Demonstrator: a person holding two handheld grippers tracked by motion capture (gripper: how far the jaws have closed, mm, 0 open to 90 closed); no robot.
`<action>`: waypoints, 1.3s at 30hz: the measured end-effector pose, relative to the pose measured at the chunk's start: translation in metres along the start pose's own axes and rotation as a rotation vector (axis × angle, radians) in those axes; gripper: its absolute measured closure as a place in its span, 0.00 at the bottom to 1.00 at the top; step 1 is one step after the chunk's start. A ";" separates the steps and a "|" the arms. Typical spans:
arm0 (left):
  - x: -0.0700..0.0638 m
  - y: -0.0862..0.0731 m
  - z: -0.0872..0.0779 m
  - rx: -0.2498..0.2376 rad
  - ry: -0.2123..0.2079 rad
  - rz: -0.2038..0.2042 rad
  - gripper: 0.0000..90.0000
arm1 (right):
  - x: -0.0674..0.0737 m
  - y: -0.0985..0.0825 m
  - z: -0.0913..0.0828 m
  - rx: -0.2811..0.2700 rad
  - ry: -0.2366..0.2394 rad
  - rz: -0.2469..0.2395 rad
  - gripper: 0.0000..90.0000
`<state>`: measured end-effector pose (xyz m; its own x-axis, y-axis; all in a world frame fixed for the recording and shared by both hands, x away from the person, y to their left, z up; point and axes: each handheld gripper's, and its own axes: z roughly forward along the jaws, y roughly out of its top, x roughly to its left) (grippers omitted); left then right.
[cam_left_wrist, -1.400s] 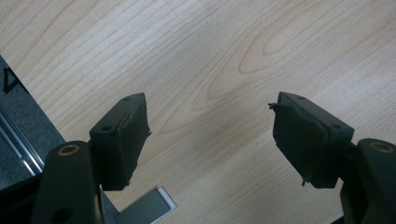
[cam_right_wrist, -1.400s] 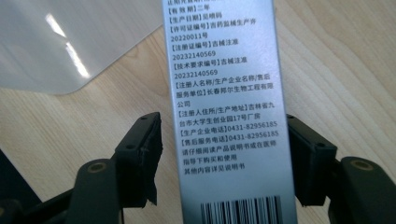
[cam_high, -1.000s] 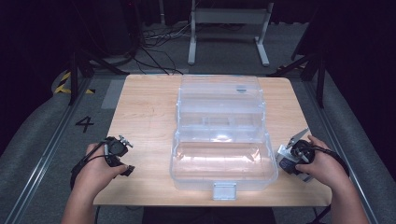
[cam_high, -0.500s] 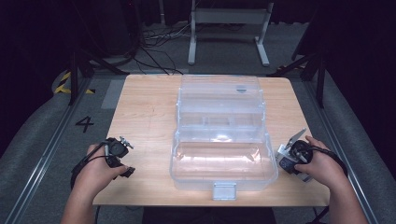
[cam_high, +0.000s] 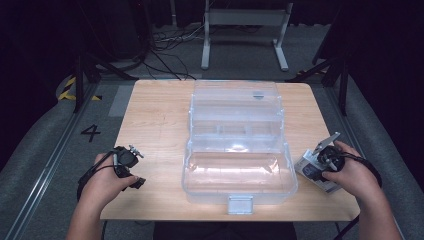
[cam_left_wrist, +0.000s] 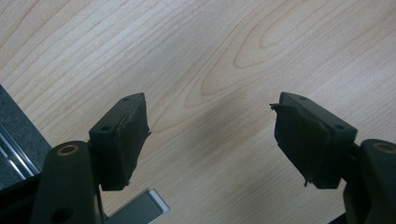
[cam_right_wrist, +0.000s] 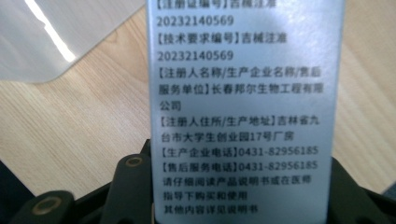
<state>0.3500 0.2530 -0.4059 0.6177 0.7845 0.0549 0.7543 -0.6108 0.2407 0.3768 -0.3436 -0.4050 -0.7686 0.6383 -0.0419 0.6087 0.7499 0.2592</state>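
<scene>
Wooden tabletop (cam_high: 155, 115), clear case (cam_high: 235, 145) open at centre. Right tool (cam_high: 320, 167) closing on silver packet (cam_right_wrist: 243, 93), case just left. Left tool (cam_left_wrist: 210, 140) gapes empty.

Dim surroundings, lit table (cam_high: 155, 120) (close print blurred).

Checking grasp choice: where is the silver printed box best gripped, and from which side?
Best pinch the silver printed box across its long edges at the near end, from the table's right: it is slim and flat, and the clear case stands close on its left.
</scene>
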 end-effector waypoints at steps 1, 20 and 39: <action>0.000 0.000 0.000 0.000 0.000 0.000 0.29 | 0.000 0.000 0.000 0.000 0.000 0.000 0.62; 0.003 0.002 0.002 -0.025 -0.010 -0.003 0.26 | -0.005 0.016 -0.060 -0.026 -0.018 0.018 0.62; 0.002 0.003 0.011 0.004 -0.039 0.017 0.25 | 0.020 0.046 -0.094 -0.047 -0.046 -0.067 0.62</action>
<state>0.3562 0.2514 -0.4156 0.6383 0.7695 0.0206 0.7447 -0.6241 0.2363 0.3709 -0.3128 -0.3031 -0.7968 0.5951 -0.1047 0.5455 0.7830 0.2990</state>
